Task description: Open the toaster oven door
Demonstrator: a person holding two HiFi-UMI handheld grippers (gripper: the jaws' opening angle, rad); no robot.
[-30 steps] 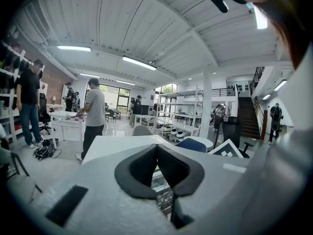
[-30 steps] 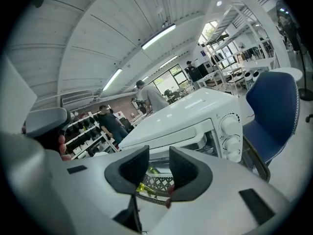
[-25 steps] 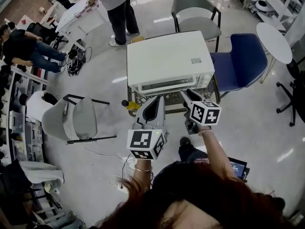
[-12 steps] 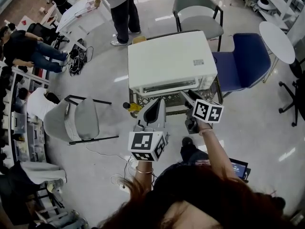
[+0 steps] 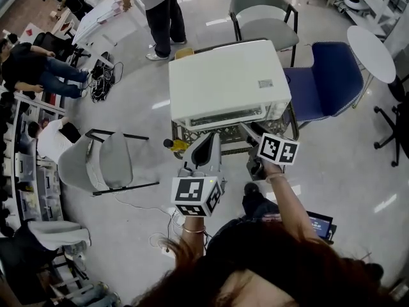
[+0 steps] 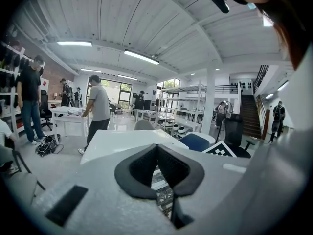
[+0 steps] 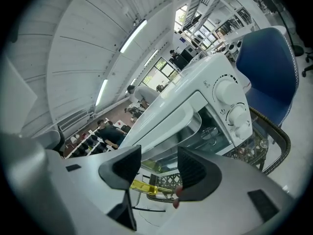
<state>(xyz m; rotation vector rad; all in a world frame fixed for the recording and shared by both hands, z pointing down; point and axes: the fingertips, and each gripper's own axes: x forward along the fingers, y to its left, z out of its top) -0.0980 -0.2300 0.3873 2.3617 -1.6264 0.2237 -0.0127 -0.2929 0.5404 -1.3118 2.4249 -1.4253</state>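
Observation:
A white toaster oven (image 5: 227, 82) stands on a wire stand (image 5: 223, 136) in front of me. In the right gripper view its glass door (image 7: 195, 131) looks closed, with the white handle (image 7: 166, 124) across its top and two knobs (image 7: 227, 89) to the right. My right gripper (image 5: 251, 133) hangs just before the oven's front right. Its jaws (image 7: 159, 168) have just been opening and stand open with nothing between them. My left gripper (image 5: 203, 149) stays lower left of the oven front, and its pads (image 6: 157, 151) meet, so it is shut and holds nothing.
A blue chair (image 5: 326, 75) stands right of the oven, a grey chair (image 5: 262, 11) behind it and another grey chair (image 5: 105, 162) at the left. A yellow bottle (image 5: 174, 144) lies by the stand. A person (image 5: 156, 5) stands at the back beside a white table.
My right gripper has sunk slightly and rolled at the oven's front. The left gripper has kept its place. The standing person at the back has shifted a little.

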